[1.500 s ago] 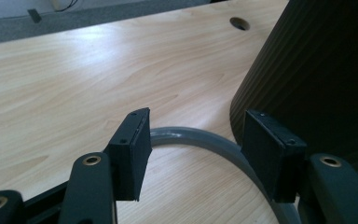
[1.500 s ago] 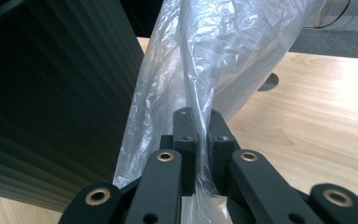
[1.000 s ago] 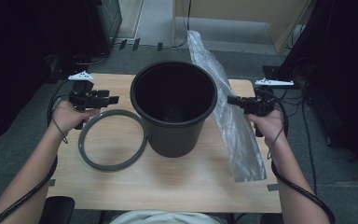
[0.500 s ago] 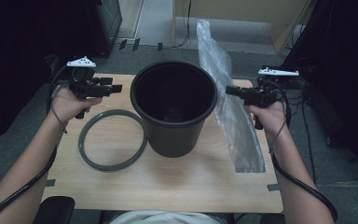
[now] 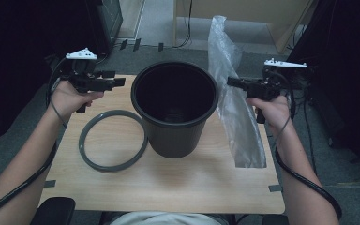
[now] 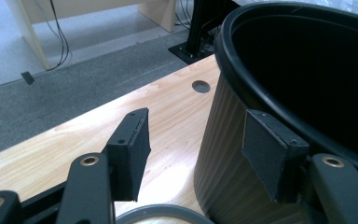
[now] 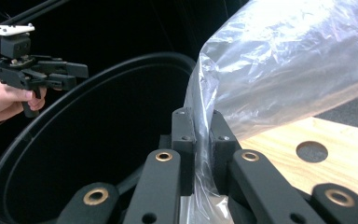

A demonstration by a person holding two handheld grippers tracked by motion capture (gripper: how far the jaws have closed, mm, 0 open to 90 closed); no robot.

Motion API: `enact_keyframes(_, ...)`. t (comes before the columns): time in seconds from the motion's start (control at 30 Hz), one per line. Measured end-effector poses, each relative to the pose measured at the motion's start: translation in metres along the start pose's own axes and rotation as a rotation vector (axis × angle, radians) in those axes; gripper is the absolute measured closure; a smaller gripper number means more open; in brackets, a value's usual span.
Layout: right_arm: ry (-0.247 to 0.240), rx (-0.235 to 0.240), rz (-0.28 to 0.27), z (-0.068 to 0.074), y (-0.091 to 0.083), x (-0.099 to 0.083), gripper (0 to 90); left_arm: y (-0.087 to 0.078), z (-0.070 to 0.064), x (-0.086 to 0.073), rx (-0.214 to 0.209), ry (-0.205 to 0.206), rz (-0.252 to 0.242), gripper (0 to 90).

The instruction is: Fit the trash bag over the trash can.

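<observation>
The wooden table spans the lower middle of the high view. At its centre stands the black bin, upright with its mouth open. To the right of the bin the clear plastic bag rises from the table toward the upper middle of the frame, its lower end lying on the wood. Lower left of the bin lies the grey ring, flat on the table and just beside the bin's base. The right gripper, right of centre, has its jaws closed on the bag. The left gripper, upper left, is held above the table with its jaws apart and empty, close to the bin's wall.
</observation>
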State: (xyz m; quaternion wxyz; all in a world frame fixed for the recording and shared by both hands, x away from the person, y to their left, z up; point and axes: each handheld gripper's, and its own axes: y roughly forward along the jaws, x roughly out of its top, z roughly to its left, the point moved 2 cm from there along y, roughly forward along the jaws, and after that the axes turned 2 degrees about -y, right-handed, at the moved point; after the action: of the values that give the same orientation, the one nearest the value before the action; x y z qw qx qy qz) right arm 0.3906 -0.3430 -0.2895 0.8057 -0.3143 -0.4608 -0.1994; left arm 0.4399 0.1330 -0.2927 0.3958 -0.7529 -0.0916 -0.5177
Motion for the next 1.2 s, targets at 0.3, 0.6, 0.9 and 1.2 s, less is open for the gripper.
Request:
enact_keyframes(0.3,-0.001,0.019,-0.059,0.008,-0.006,0.020,85.5,-0.002,-0.010,0.013,-0.010,0.029,-0.015,40.8)
enact_keyframes(0.6,-0.004,0.045,-0.140,0.019,-0.016,0.045,85.5,0.000,-0.020,0.022,-0.027,0.051,-0.025,40.8)
enact_keyframes(0.9,-0.013,0.057,-0.160,0.029,-0.012,0.058,85.5,0.006,-0.034,0.032,-0.050,0.073,-0.025,41.0)
enact_keyframes(1.2,-0.043,0.083,-0.145,0.045,0.003,0.071,85.5,0.016,-0.050,0.041,-0.083,0.100,-0.026,41.0)
